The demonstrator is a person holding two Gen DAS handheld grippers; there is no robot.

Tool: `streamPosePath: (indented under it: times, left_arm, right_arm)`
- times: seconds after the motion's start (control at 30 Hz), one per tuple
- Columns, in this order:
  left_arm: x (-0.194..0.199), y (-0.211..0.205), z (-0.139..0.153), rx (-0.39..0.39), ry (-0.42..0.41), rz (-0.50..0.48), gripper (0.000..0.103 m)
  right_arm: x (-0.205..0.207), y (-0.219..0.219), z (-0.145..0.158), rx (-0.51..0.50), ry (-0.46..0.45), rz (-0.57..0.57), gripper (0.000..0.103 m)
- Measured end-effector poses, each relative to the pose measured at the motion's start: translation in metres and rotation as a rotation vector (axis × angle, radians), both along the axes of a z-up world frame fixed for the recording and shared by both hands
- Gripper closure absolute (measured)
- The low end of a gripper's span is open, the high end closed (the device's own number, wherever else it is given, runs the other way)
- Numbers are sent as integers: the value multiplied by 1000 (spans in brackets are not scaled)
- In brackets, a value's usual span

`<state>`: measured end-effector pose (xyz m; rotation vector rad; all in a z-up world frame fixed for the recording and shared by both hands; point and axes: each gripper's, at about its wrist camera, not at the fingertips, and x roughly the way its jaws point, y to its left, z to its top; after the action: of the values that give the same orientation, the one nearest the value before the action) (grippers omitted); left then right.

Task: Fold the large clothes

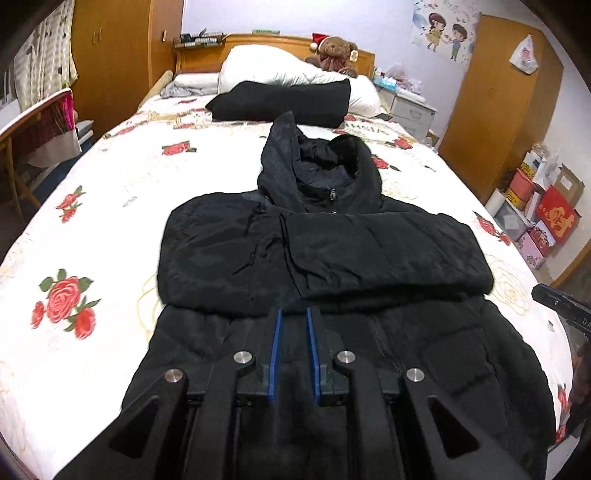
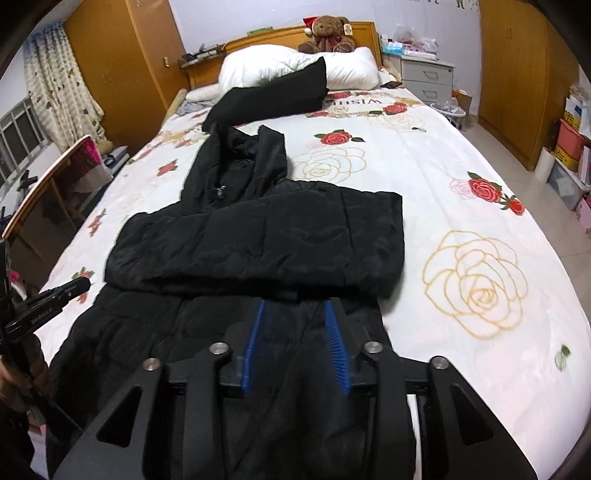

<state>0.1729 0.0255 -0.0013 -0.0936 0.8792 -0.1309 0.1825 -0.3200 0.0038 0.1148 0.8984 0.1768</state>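
A black hooded puffer jacket (image 1: 332,251) (image 2: 258,240) lies front up on the rose-patterned bed sheet (image 1: 110,229) (image 2: 461,184). Its zip is closed, its hood (image 1: 317,162) points toward the headboard, and both sleeves are folded across the chest. My left gripper (image 1: 293,312) hovers over the lower body of the jacket, its blue pads a narrow gap apart with nothing pinched between them. Over the jacket's lower right side, my right gripper (image 2: 294,304) stands open wider with nothing gripped. Each gripper also shows at the edge of the other's view.
A second black garment (image 1: 280,99) (image 2: 273,96) lies folded against the white pillow (image 1: 258,66). A teddy bear (image 2: 328,33) sits at the headboard. A wooden chair (image 1: 33,125) stands left of the bed; a nightstand (image 2: 424,77), wardrobes and stacked boxes (image 1: 543,218) stand right.
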Motion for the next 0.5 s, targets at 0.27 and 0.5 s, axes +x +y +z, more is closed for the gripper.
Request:
streamPosePath:
  times: [0.27, 0.5]
  left_arm:
    - [-51, 8, 20, 15, -44, -9, 70]
    - [-75, 18, 24, -5, -36, 4, 69]
  right_arm:
    - [-49, -3, 12, 25, -10, -6, 65]
    - [-69, -4, 16, 49, -16, -11, 65]
